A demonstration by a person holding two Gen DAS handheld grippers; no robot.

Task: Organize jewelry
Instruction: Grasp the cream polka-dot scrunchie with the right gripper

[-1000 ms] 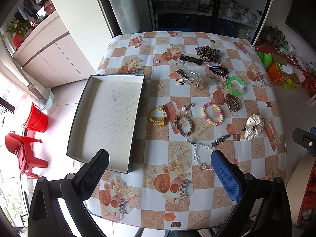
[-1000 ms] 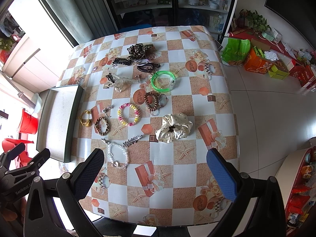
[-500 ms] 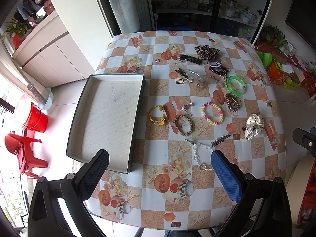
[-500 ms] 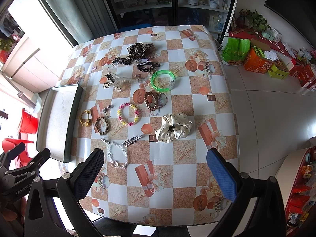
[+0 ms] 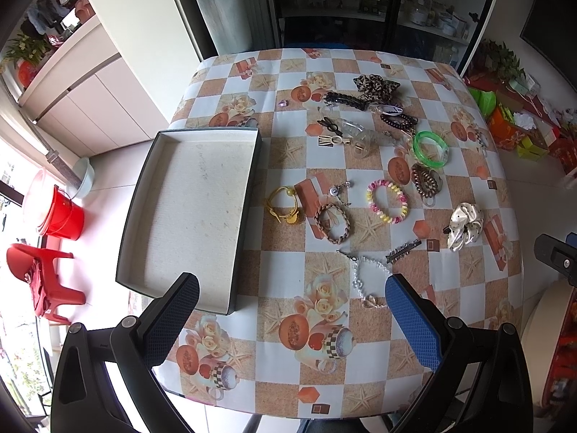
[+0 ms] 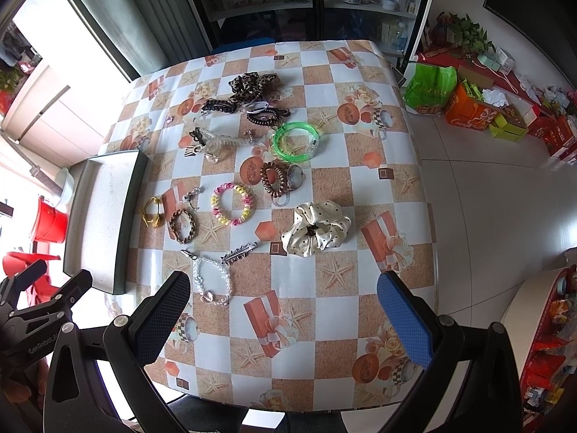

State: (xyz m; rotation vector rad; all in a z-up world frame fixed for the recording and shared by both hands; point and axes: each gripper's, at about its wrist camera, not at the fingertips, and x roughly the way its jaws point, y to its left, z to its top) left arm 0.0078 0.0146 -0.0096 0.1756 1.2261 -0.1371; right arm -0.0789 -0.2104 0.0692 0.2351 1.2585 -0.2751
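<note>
Pre-pick stage: tray empty, L gripper & R gripper spread, nothing held; next needs descent onto pearl bracelet.

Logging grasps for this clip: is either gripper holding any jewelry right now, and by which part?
Nothing is held. The left gripper and right gripper are both open above the table, with nothing between their fingers.
</note>
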